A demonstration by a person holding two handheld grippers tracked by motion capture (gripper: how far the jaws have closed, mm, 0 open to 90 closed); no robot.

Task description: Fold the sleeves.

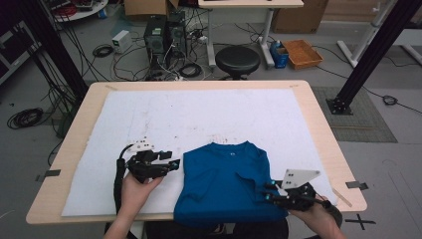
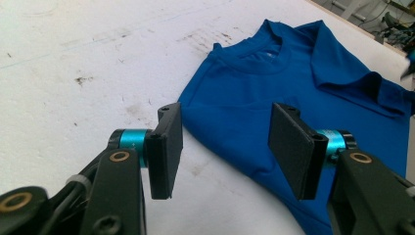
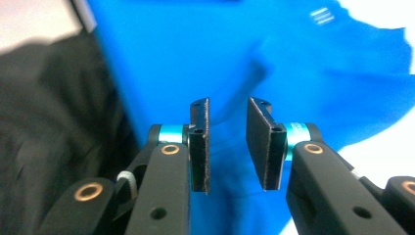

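A blue T-shirt (image 1: pixel 224 184) lies on the white mat (image 1: pixel 199 112) at the table's near edge, collar away from me and its right sleeve folded inward. My left gripper (image 1: pixel 174 164) rests at the shirt's left edge, open, with nothing between its jaws. In the left gripper view, the left gripper (image 2: pixel 225 147) frames the edge of the shirt (image 2: pixel 274 93). My right gripper (image 1: pixel 268 191) hovers over the shirt's lower right corner. In the right gripper view, the right gripper (image 3: pixel 227 142) stands open by a narrow gap above the blurred shirt (image 3: pixel 205 54), no cloth pinched.
The wooden table (image 1: pixel 318 124) borders the mat on all sides. A black stool (image 1: pixel 237 59) stands beyond the far edge, and black frame posts (image 1: pixel 368 55) rise at both sides. Dark clothing (image 3: pixel 44 122) of the person hangs past the near edge.
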